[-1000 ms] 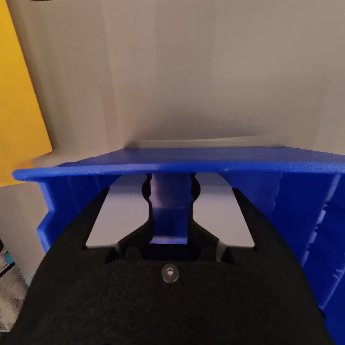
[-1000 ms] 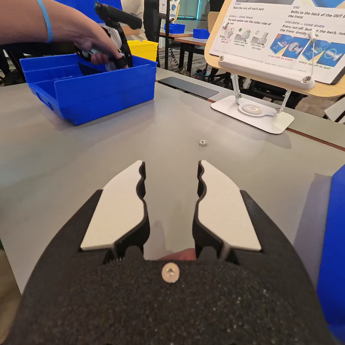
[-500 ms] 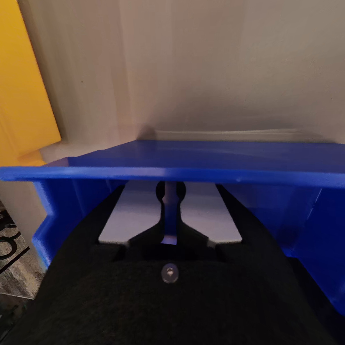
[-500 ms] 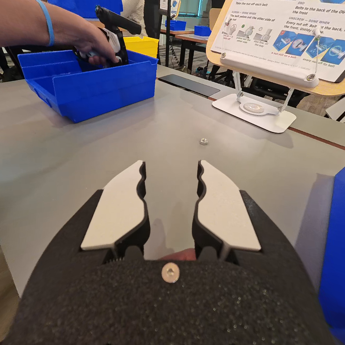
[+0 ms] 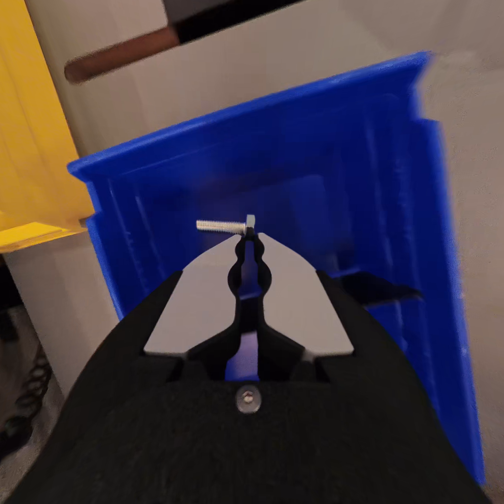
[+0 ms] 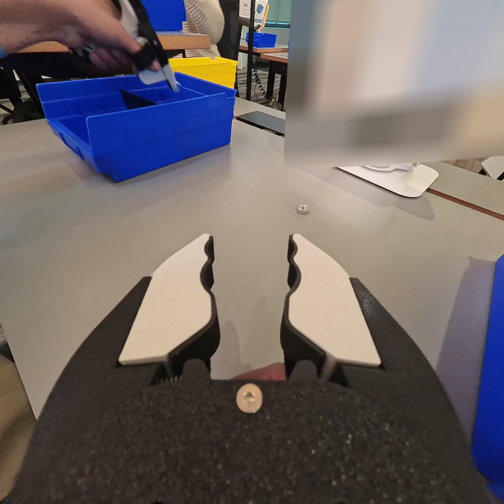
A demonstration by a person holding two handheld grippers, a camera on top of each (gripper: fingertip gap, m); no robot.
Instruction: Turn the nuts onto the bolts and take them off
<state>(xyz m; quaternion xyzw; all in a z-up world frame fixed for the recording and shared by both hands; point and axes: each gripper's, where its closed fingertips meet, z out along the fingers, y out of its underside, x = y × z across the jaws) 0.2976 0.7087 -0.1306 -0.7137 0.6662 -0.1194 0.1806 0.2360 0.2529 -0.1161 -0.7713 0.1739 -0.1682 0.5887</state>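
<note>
1. The left tool (image 5: 249, 236) is pinched nearly closed on the hex head of a bolt (image 5: 224, 227), right at its tips, with the threaded shank jutting out sideways to the left.
2. Bolt and tool hang above the blue bin (image 5: 300, 169), clear of its floor; a black divider (image 5: 379, 289) sits inside the bin.
3. Over on the right, the right tool (image 6: 250, 240) is spread wide and carries nothing, hovering low over the grey table (image 6: 109, 245).
4. A lone nut (image 6: 302, 209) lies on that table, just ahead of the right tool and slightly to its right.
5. The step looks like fetching: bolt in hand, nut not yet picked up.
6. Next, the right tool probably needs to close on the nut's flats, while the left brings the bolt across and keeps the shank level so the threads can meet squarely. The grip on the head looks thin, so a slip is possible.
</note>
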